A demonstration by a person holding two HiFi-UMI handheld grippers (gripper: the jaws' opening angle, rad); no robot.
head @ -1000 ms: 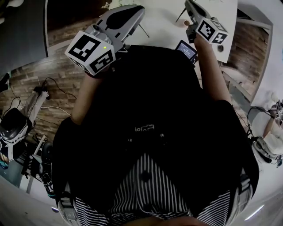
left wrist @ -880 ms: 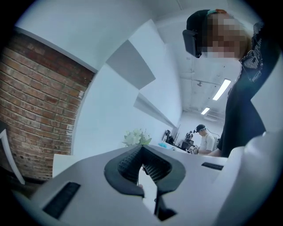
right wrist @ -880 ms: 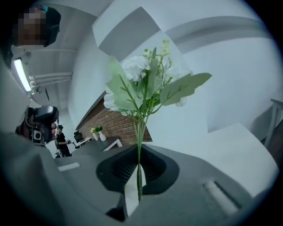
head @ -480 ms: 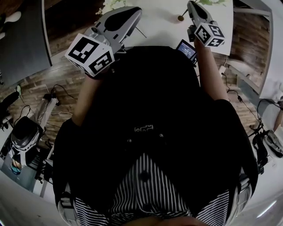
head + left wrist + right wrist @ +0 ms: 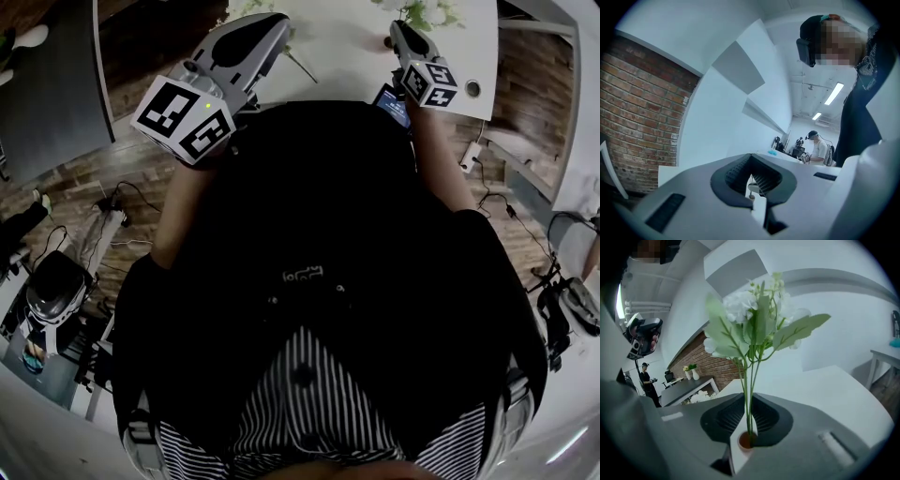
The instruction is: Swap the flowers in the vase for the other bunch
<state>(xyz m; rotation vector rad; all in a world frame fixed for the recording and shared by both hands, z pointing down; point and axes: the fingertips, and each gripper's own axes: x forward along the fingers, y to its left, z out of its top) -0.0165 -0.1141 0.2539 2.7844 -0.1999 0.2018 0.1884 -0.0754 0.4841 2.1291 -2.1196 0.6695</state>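
A bunch of white flowers with green leaves (image 5: pixel 754 319) stands up between the jaws of my right gripper (image 5: pixel 747 413), its stems running down into the brown mouth of a white vase (image 5: pixel 746 441). Those jaws have just been opening; the stems stay in the narrow gap. In the head view the right gripper (image 5: pixel 396 26) reaches over the white table (image 5: pixel 347 47), with the flowers (image 5: pixel 427 11) just past its tip. A second white bunch (image 5: pixel 700 397) lies on the table; its thin stem (image 5: pixel 300 66) shows beside my left gripper (image 5: pixel 277 19). The left gripper (image 5: pixel 751 176) is shut and empty.
A small device with a lit screen (image 5: pixel 394 103) lies at the table's near edge by my right wrist. Brick wall (image 5: pixel 642 117) stands to the left. A dark table with two small vases (image 5: pixel 691 372) is behind. Cables and gear (image 5: pixel 56 281) cover the floor.
My right gripper has come down and moved left in the head view. White flowers now show past its tip, and the vase mouth seen earlier is covered. The left gripper has stayed put.
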